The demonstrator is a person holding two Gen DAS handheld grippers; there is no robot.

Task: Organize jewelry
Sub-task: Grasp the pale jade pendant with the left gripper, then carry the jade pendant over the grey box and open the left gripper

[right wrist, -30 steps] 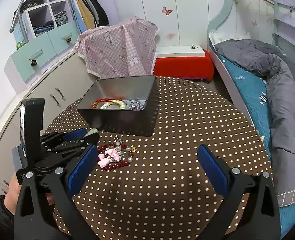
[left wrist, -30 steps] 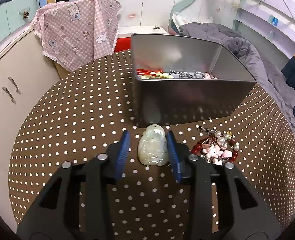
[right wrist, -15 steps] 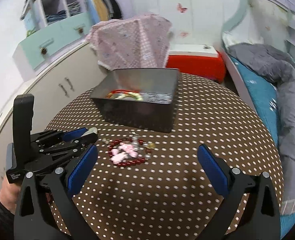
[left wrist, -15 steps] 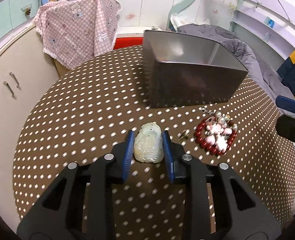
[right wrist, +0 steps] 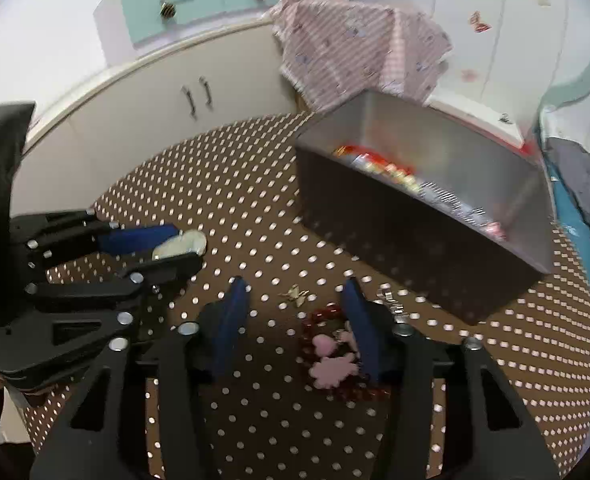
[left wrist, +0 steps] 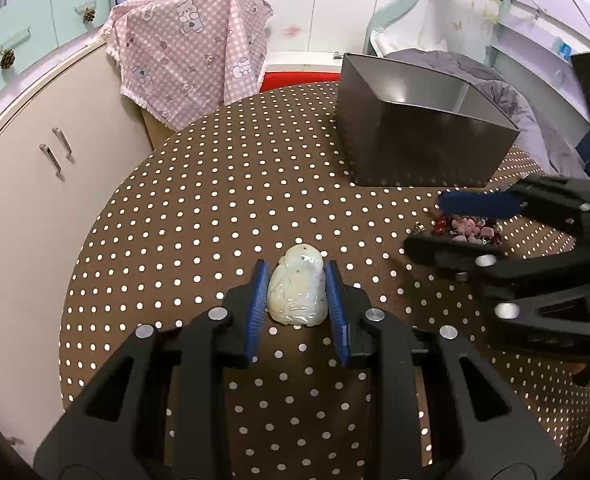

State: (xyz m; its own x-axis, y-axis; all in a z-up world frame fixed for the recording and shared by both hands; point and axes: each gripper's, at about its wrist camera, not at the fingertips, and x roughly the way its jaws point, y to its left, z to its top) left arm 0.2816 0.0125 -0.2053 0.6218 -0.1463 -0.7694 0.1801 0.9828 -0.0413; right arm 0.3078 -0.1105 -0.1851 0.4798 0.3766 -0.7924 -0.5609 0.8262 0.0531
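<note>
My left hand-held gripper [left wrist: 297, 300] pinches the pale jade pendant [left wrist: 297, 291] on the dotted tabletop [left wrist: 215, 208], its long axis pointing away from me. My right hand-held gripper [right wrist: 295, 320] straddles the red bead bracelet [right wrist: 331, 356], spread, beside the metal box [right wrist: 415, 236].

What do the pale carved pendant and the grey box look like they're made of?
The pale green carved pendant, held between the blue pads of the left claw, looks like jade or a similar stone: milky, slightly translucent, with a soft polished sheen; resin can't be excluded. The grey rectangular box looks like sheet metal, probably tin or steel: thin walls, brushed matte interior, dim reflections.
</note>
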